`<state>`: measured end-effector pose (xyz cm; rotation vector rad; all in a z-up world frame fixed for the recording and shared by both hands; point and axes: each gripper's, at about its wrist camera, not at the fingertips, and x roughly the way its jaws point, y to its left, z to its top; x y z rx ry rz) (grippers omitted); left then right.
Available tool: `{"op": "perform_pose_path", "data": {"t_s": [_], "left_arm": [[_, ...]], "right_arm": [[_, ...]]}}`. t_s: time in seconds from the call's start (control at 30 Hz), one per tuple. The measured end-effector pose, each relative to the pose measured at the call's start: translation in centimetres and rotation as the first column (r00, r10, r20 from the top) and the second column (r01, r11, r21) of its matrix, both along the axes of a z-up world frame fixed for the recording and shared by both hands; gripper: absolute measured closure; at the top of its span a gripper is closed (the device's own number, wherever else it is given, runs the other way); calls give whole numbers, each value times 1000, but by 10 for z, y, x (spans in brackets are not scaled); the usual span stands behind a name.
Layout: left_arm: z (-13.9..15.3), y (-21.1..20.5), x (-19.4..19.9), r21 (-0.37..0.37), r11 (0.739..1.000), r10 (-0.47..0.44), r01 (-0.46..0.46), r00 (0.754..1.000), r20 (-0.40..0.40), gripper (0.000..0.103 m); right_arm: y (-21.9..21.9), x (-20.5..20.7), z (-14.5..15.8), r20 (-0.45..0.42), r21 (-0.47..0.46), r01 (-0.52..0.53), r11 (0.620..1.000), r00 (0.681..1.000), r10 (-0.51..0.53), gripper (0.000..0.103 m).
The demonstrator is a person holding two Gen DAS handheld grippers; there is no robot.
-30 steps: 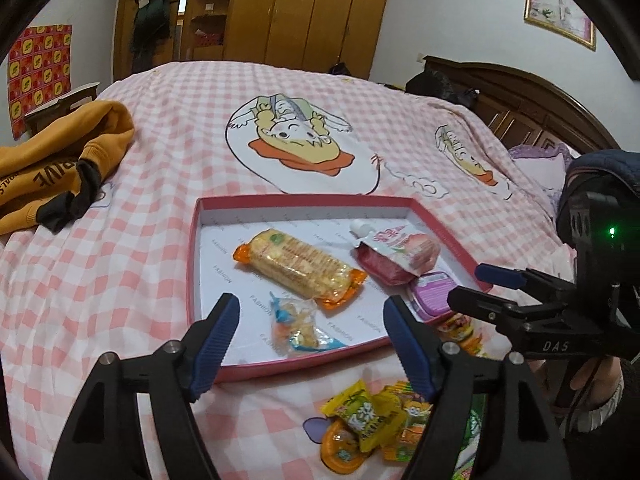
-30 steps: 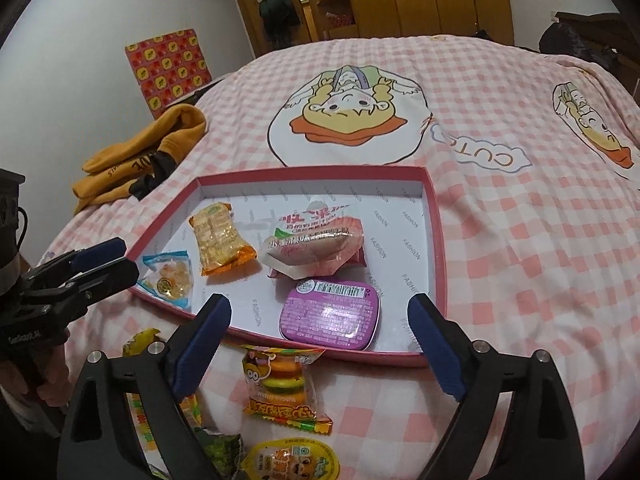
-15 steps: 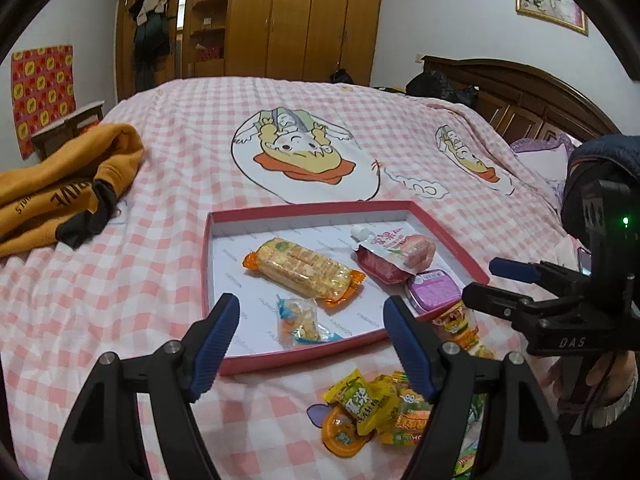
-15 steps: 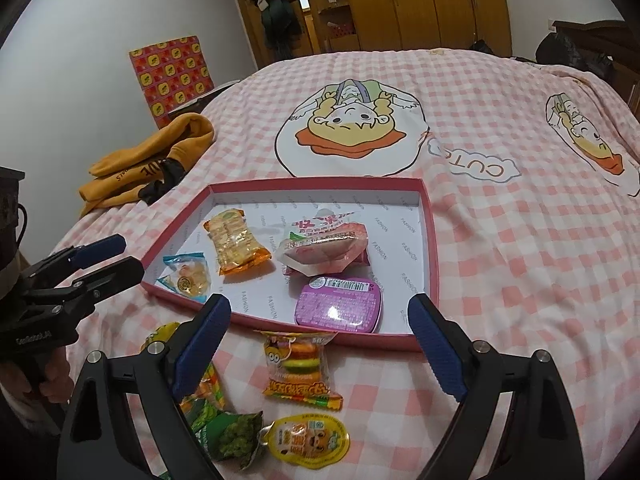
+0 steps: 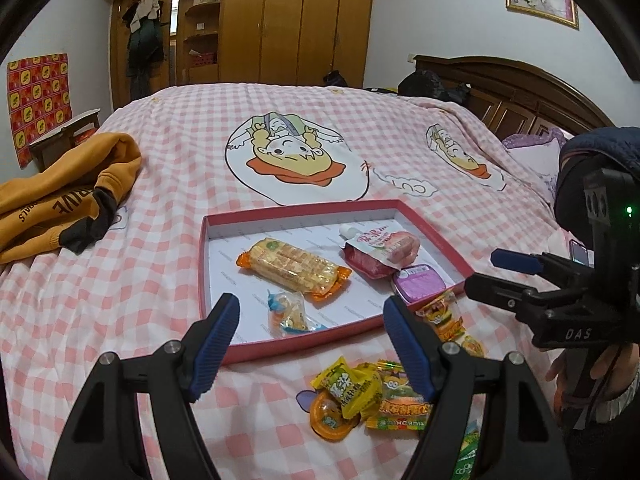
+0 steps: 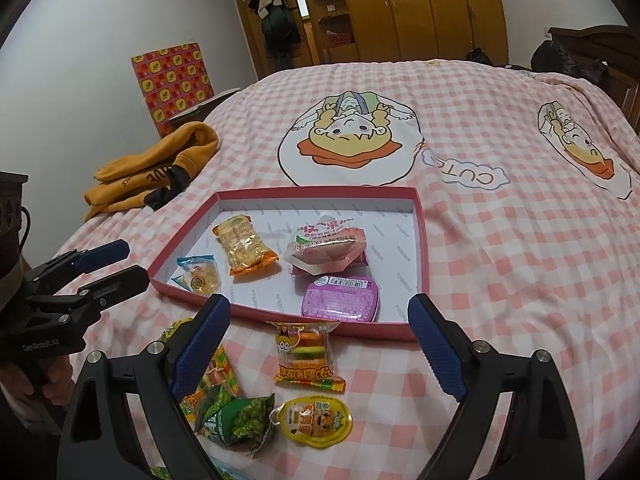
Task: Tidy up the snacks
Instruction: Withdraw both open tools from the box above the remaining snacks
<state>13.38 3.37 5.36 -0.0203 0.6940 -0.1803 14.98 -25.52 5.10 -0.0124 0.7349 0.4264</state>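
Observation:
A shallow pink-rimmed tray (image 5: 304,210) (image 6: 422,256) lies on the checked bed. Inside it are an orange biscuit pack (image 5: 294,269) (image 6: 244,250), a pink pouch (image 5: 380,250) (image 6: 328,254), a purple tin (image 5: 418,282) (image 6: 340,300) and a small clear candy bag (image 5: 290,316) (image 6: 198,276). In front of the tray lie loose snacks: a burger gummy pack (image 6: 306,354), a green pea bag (image 6: 240,424), a yellow jelly cup (image 6: 318,422) and a yellow packet (image 5: 348,386). My left gripper (image 5: 312,344) is open and empty above the tray's near edge. My right gripper (image 6: 320,350) is open and empty over the loose snacks.
An orange hoodie (image 5: 60,196) (image 6: 156,172) is bunched on the bed's left. Wooden wardrobes (image 5: 280,20) stand behind, a dark headboard (image 5: 520,92) to the right. A person's hand (image 5: 592,372) holds the other gripper at the bed's near edge.
Both grippers have pulled back and up from the tray, so the loose snacks in front of it have come into view. Both stay open; nothing was picked up.

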Motion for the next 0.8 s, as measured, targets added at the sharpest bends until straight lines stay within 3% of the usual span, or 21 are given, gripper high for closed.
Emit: {"op": "perform_pose_path", "data": {"t_s": [0.2,0.5,0.8], "left_arm": [[-2,-4,-4,24,1000,-2,2,1000,-11,25],[-1,2,-10,-35,999,7,-8,999,-49,22],[11,0,-21,-37,999,1,-2,1000,-22,11]], "right_arm": [[-3,-7,-2,-4,12,1,1000,1000,-1,11],[-3,-20,-2,0,25,-11,1000,1000,11,11],[-5,-33,-2,-5,37,-12,999,1000,12,11]]}}
